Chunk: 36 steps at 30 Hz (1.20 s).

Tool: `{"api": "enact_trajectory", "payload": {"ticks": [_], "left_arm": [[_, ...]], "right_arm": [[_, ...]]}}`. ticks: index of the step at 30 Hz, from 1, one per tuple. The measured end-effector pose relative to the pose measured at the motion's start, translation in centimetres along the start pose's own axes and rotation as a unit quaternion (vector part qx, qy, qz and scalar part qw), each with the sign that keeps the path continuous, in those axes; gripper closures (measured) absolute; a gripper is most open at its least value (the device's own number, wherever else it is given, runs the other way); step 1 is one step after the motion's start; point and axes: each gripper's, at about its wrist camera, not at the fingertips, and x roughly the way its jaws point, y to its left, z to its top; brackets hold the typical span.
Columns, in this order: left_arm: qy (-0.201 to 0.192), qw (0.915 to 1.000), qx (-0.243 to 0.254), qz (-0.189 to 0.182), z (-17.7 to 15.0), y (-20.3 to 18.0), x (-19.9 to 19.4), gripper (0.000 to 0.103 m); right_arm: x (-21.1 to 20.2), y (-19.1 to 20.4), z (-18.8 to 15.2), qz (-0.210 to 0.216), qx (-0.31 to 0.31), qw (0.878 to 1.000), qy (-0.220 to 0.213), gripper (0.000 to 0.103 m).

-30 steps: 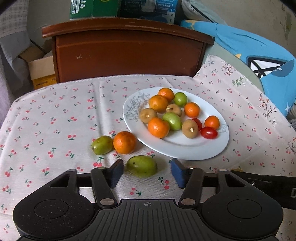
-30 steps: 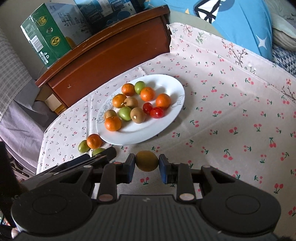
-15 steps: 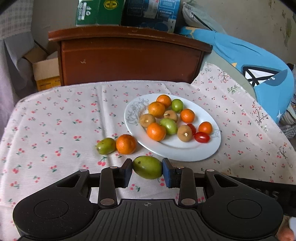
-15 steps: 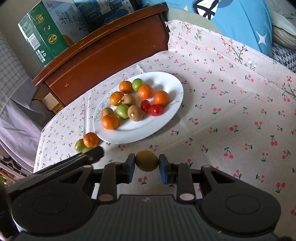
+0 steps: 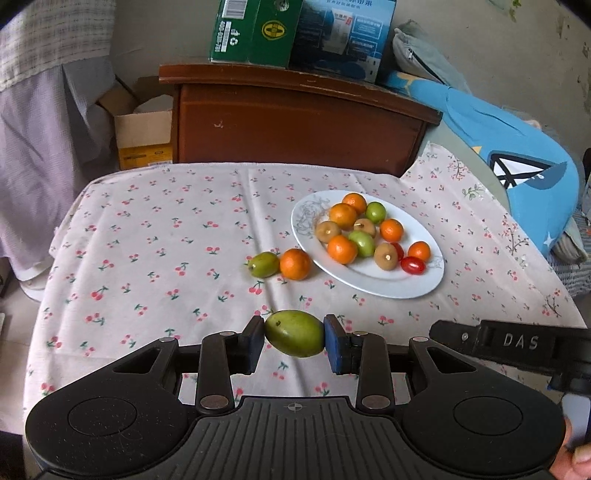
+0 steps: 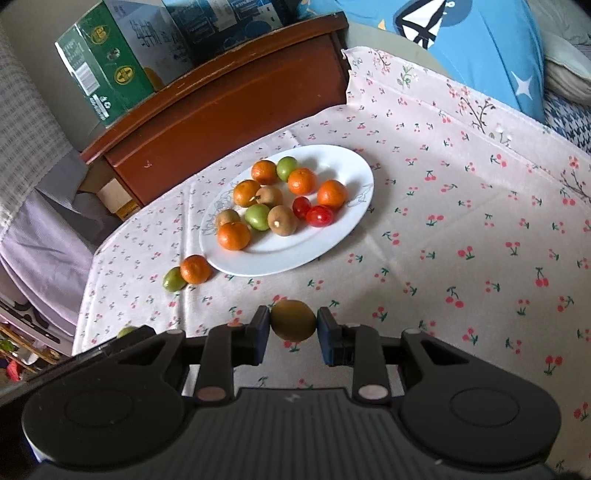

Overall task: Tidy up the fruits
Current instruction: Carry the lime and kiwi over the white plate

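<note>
A green fruit (image 5: 294, 333) is clamped endwise between the pads of the left gripper (image 5: 294, 341), whose jaws are nearly closed on it; the fruit is held clear of the tablecloth (image 5: 155, 258). A brownish round fruit (image 6: 293, 319) is gripped between the pads of the right gripper (image 6: 293, 334), also narrowly open, above the near part of the cloth. Part of the right gripper's body is seen at the right edge of the left view.

Farther out, a small green fruit (image 5: 263, 264) and an orange (image 5: 294, 264) are found touching each other on the cloth, just left of the white plate (image 5: 373, 286). On the plate, oranges, green fruits, brown fruits and two cherry tomatoes (image 5: 413, 265) are gathered together.

Beyond the table, a brown wooden cabinet (image 5: 295, 122) is positioned, with a green carton (image 5: 251, 31) on top. A blue cushion (image 5: 517, 158) is located at the far right.
</note>
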Motion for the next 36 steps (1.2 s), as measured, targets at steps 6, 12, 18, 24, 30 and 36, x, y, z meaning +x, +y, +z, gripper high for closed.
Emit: {"api": "enact_trajectory", "payload": {"ticks": [6,12,18,24,30,36], "left_arm": [[-0.007,0.9999,0.009,-0.002,-0.5,0.0,-1.9,0.071],[-0.005,1.0000,0.005,-0.006,-0.7,0.2,-3.1,0.071],[-0.005,0.9998,0.012,-0.016,0.2,-0.5,-3.5,0.071],[-0.012,0.9990,0.022,-0.037,2.1,-1.3,-3.1,0.071],[-0.005,0.9989,0.008,-0.045,4.2,-1.4,-1.9,0.071],[0.008,0.9980,0.029,-0.055,5.5,-1.7,-0.2,0.071]], "right_arm": [[-2.3,0.7,-0.4,0.019,-0.020,1.000,-0.014,0.075],[-3.6,0.8,-0.2,0.044,-0.017,0.999,-0.006,0.075],[-4.5,0.5,1.8,0.054,-0.022,0.998,-0.013,0.075],[-5.0,-0.3,4.6,0.041,-0.058,0.997,-0.034,0.075],[-4.8,-2.5,7.9,0.043,-0.013,0.997,-0.061,0.075],[-3.9,-5.0,10.4,0.053,0.053,0.995,-0.067,0.075]]}}
